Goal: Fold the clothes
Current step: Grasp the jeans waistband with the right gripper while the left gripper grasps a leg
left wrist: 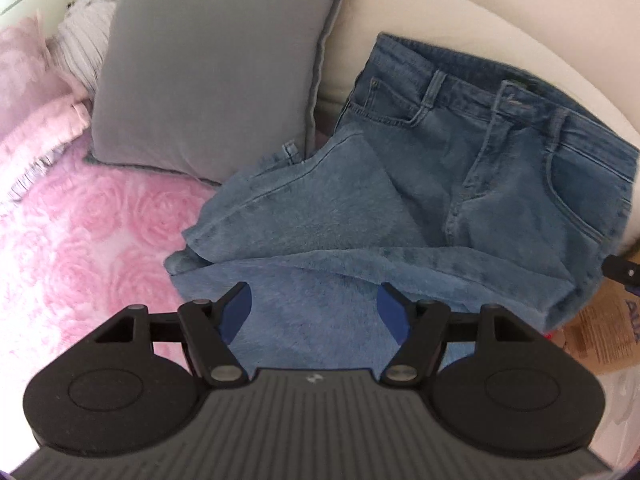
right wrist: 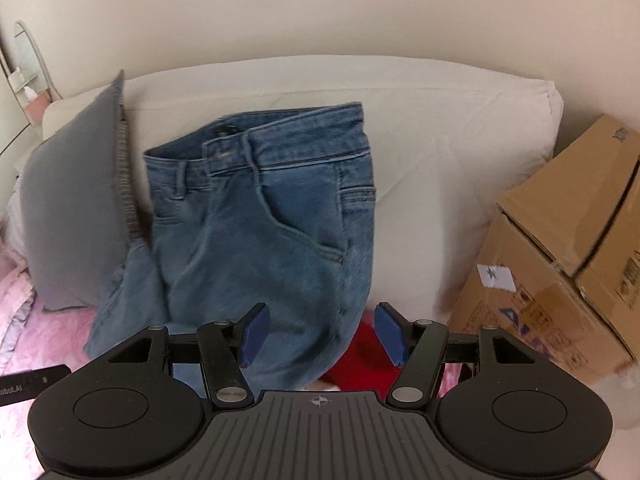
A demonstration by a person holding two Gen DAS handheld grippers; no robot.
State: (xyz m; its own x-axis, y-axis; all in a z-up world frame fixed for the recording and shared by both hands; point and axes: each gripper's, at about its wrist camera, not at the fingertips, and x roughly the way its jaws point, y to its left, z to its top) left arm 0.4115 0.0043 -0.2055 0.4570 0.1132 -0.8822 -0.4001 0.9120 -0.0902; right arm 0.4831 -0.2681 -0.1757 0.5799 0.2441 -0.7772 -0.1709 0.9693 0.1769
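Here we hold the left gripper (left wrist: 314, 312) and right gripper (right wrist: 320, 334) spread wide, gripping nothing, both just short of the jeans (left wrist: 420, 200). The jeans lie crumpled beside the grey cushion (left wrist: 216, 64), waistband propped up against the cream backrest (right wrist: 440, 128) (legs doubled back towards us).

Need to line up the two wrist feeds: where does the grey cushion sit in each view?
Left wrist: grey cushion fills the upper left, left of the jeans.
Right wrist: grey cushion stands at the left edge, seen edge-on, against the jeans.
Shared landmark: the jeans' waistband.
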